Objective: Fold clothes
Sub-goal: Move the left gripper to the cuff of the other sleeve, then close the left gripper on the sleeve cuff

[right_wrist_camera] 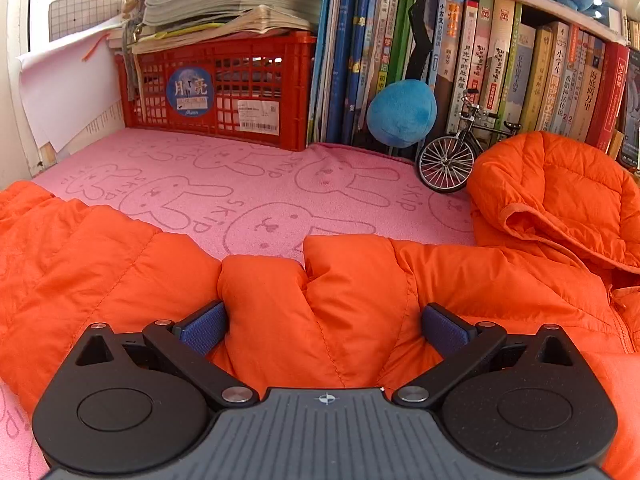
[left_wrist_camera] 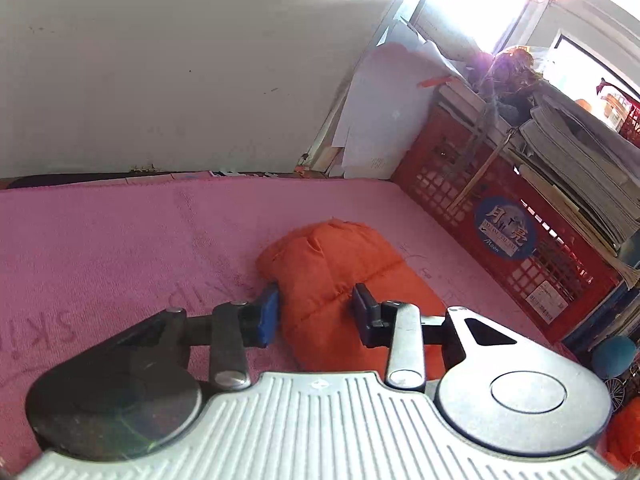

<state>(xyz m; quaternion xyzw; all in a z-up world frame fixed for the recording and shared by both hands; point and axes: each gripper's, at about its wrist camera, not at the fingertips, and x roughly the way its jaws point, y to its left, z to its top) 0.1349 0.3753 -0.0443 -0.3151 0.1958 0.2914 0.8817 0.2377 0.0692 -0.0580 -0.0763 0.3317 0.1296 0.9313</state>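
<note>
An orange puffer jacket (right_wrist_camera: 500, 280) lies spread on a pink rabbit-print towel (right_wrist_camera: 240, 184), its hood (right_wrist_camera: 560, 184) bunched at the right. In the right wrist view my right gripper (right_wrist_camera: 326, 330) stands wide open low over the jacket's far edge, and a puffy fold bulges up between its blue pads. In the left wrist view a rolled end of the jacket (left_wrist_camera: 332, 256), seemingly a sleeve, lies on the towel (left_wrist_camera: 120, 240). My left gripper (left_wrist_camera: 316, 310) is shut on it, with the pads pressing into the padding from both sides.
A red plastic crate (right_wrist_camera: 224, 80) topped with stacked papers stands at the back of the towel. Upright books (right_wrist_camera: 520, 72), a blue plush ball (right_wrist_camera: 400, 114) and a small model bicycle (right_wrist_camera: 448, 160) line the back right. A white wall borders the left side.
</note>
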